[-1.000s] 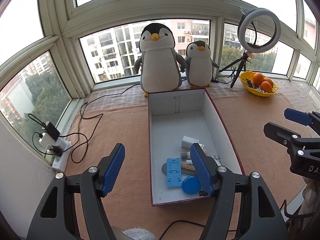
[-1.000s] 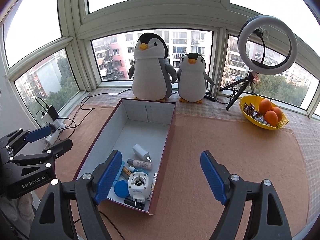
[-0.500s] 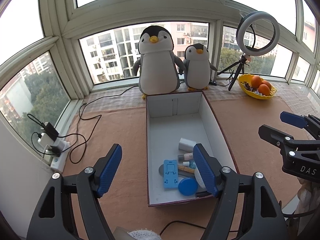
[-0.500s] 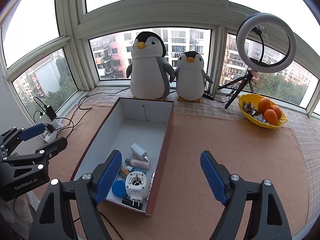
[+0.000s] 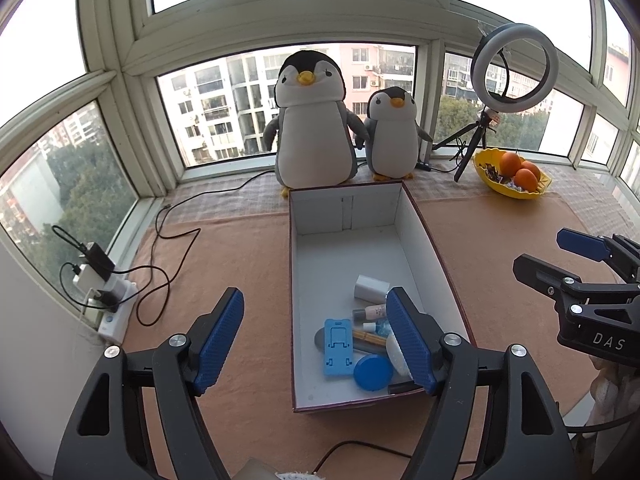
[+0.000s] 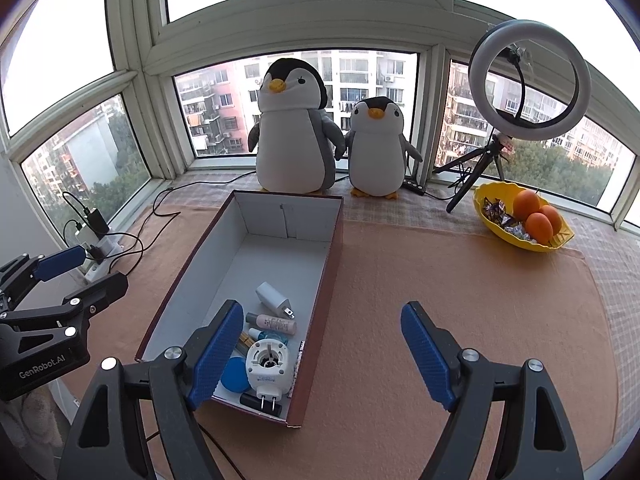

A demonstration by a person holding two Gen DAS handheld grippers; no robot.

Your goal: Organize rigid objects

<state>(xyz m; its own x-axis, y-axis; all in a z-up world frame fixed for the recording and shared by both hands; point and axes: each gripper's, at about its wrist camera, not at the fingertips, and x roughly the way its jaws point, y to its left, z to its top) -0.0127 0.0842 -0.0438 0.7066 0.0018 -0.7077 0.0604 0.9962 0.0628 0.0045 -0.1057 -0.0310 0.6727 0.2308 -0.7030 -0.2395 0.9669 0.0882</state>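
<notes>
Here, two hand-held grippers hover over a peach, felt-like mat, both with ribbed blue pads spread apart and nothing between them: the left gripper (image 5: 314, 342) above the box's near left corner, the right gripper (image 6: 322, 354) above its near right wall.

Between them lies a long rectangular cardboard box (image 5: 424, 232), maroon outside and matte white inside, its long axis running from the mat's near edge toward the window. The rigid items are heaped at its near end. Nearest is a white, rounded plug adapter (image 6: 267, 364), prongs pointing at the near wall, with a glossy blue round lid (image 5: 373, 372) beside it. A flat blue plastic phone stand (image 5: 338, 347) lies along the box's length. Just beyond are a small cylindrical tube (image 6: 276, 323) lying crosswise and a white cube-shaped charger (image 5: 371, 288), its prongs toward the right wall. The far half of the box floor is bare.

At the mat's left edge, black cables (image 5: 168, 236) loop to a white power strip (image 5: 116, 304). Toward the far right corner, a glossy yellow bowl (image 6: 520, 236) holds oranges and wrapped sweets. On the checked sill cloth behind the box stand two plush penguins, a large penguin (image 5: 314, 124) and a small penguin (image 5: 392, 132), with a ring light (image 6: 528, 76) on a tripod at the right.
</notes>
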